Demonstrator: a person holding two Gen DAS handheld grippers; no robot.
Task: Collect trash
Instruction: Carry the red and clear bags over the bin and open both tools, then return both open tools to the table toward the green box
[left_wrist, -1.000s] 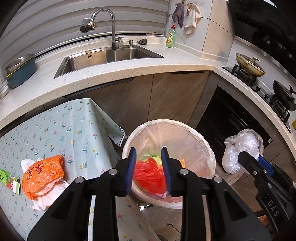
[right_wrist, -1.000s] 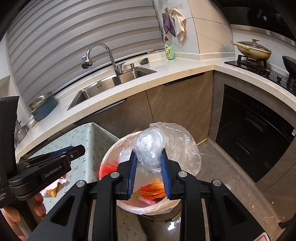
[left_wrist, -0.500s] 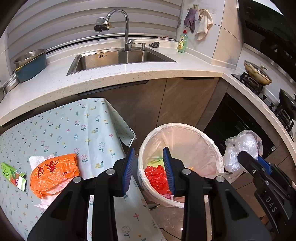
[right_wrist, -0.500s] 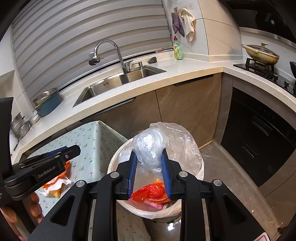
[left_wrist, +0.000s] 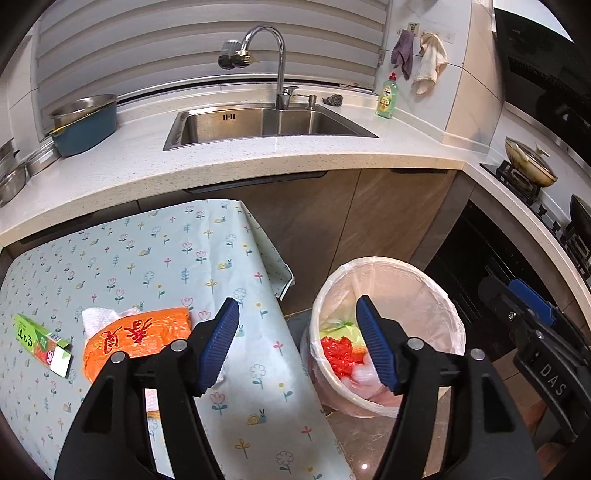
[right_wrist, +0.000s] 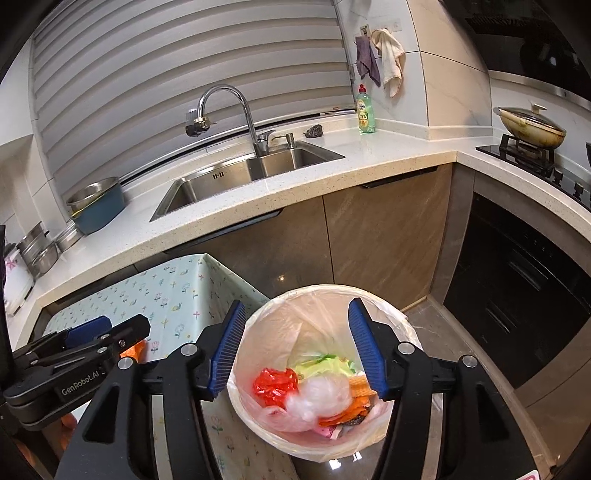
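A white lined trash bin (right_wrist: 402, 325) stands on the floor beside the table; it also shows in the left wrist view (left_wrist: 391, 269). Inside lie a clear plastic bag (right_wrist: 325, 400), a red bag (right_wrist: 275, 382) and other scraps. My right gripper (right_wrist: 297, 349) is open and empty above the bin. My left gripper (left_wrist: 297, 347) is open and empty over the table's right edge. An orange bag (left_wrist: 133, 341) on white tissue (left_wrist: 98, 317) and a green carton (left_wrist: 38, 343) lie on the floral tablecloth (left_wrist: 147, 258).
A counter with a steel sink (left_wrist: 266, 125), faucet and dish soap (left_wrist: 387, 96) runs behind. A blue pot (left_wrist: 85, 125) sits at the left. A stove with pans (left_wrist: 530, 168) and a dark oven front stand at the right.
My right gripper opened and the clear plastic bag fell into the bin. My left gripper opened wide and shifted left toward the table.
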